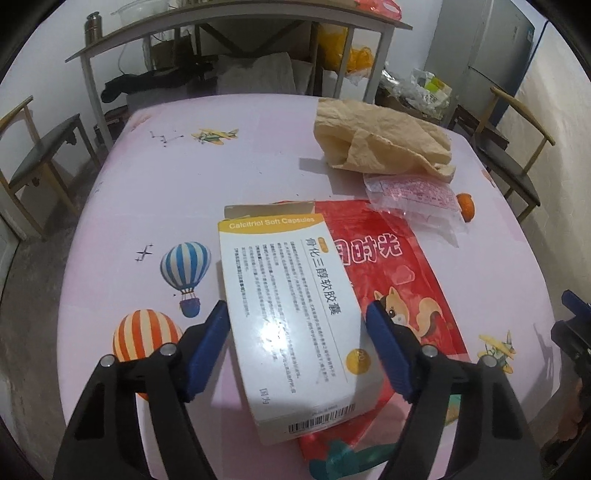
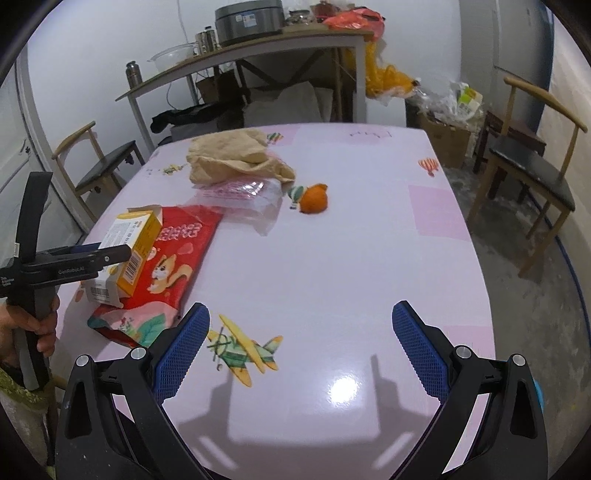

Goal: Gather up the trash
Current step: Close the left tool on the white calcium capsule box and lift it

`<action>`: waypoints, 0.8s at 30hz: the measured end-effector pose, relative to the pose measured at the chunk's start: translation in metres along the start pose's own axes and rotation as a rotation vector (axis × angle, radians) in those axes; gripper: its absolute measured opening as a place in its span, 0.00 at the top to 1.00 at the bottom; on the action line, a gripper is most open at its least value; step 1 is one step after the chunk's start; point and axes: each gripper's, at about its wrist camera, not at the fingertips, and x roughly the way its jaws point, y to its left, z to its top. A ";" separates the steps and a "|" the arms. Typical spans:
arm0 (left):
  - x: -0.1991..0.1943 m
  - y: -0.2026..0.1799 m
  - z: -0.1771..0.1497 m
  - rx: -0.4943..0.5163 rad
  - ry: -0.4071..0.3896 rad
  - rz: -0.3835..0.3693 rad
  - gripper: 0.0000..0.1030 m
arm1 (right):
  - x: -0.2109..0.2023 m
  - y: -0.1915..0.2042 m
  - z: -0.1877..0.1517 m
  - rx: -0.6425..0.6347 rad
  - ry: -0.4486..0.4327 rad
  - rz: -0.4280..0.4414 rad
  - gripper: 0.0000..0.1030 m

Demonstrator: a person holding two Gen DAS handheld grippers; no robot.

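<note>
The left gripper [image 1: 297,347] has its two blue pads on either side of a white and yellow medicine box [image 1: 291,317]. The pad at 9 o'clock lies against the box's edge; the pad at 3 o'clock stands just beside the other edge, and I cannot tell whether it presses on it. The box lies partly on a red snack bag [image 1: 399,280] with a cartoon squirrel on it, and its open flap points to 12 o'clock. In the right wrist view a hand [image 2: 35,325] holds this gripper's handle at the picture's 9 o'clock edge, with the box under the fingers.

The right gripper [image 2: 301,343] has its jaws wide apart with nothing between them, over a bare stretch of the pink table [image 2: 369,258] with a printed plane below.

Outward from the box, at 1 o'clock, a clear plastic wrapper [image 1: 413,195] with pink print lies touching the red bag. Beyond it, a crumpled brown paper bag [image 1: 380,144] rests on the wrapper's far edge. An orange peel [image 2: 314,199] sits just beside the wrapper, at 3 o'clock from it in the right wrist view.

Past the table stands a shelf table [image 2: 258,48] with a rice cooker [image 2: 247,16], and wooden chairs [image 2: 528,173] stand at either side.
</note>
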 end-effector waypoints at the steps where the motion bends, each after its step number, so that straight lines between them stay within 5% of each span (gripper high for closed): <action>1: -0.002 0.000 -0.001 -0.003 -0.014 0.009 0.33 | -0.001 0.002 0.001 -0.005 -0.004 0.004 0.08; 5: -0.010 0.007 -0.002 -0.040 -0.053 0.011 0.50 | 0.001 0.009 0.008 -0.019 0.005 0.020 0.08; 12: -0.008 0.016 -0.003 -0.076 -0.037 -0.024 0.50 | -0.006 0.029 0.019 -0.057 -0.024 0.037 0.08; 19: -0.011 0.050 -0.009 -0.232 -0.026 -0.183 0.25 | -0.008 0.041 0.026 -0.053 -0.025 0.045 0.08; 24: -0.016 0.055 -0.011 -0.231 -0.031 -0.203 0.15 | -0.004 0.043 0.026 -0.032 -0.026 0.055 0.08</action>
